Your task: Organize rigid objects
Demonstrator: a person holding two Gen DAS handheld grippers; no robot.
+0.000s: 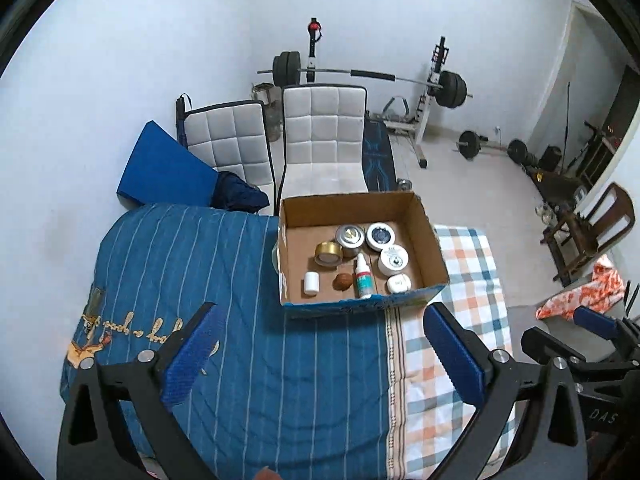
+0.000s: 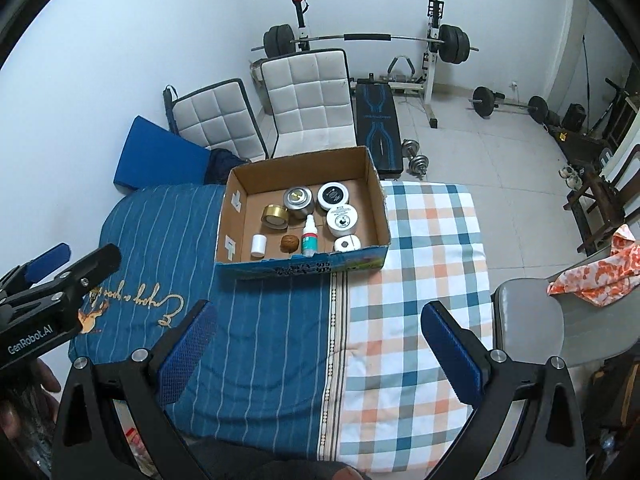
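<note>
An open cardboard box (image 1: 430, 240) (image 2: 374, 184) stands on the bed at the far edge. It holds several small items: a silver tin (image 1: 349, 237) (image 2: 297, 199), a gold tin (image 1: 328, 254) (image 2: 275, 216), white jars (image 1: 393, 260) (image 2: 341, 218), a dropper bottle (image 1: 363, 276) (image 2: 308, 238), a brown walnut-like ball (image 1: 343, 281) (image 2: 289, 242) and a small white cylinder (image 1: 311, 282) (image 2: 258, 245). My left gripper (image 1: 320, 356) is open and empty above the blue cover, short of the box. My right gripper (image 2: 318, 354) is open and empty, also short of the box.
The bed has a blue striped cover (image 1: 240, 280) and a checked sheet (image 2: 420, 280). Two padded chairs (image 1: 324, 136), a blue mat (image 1: 168, 164), a weight bench and barbell (image 2: 376, 36) stand behind. A grey chair with an orange cloth (image 2: 592, 276) is at right.
</note>
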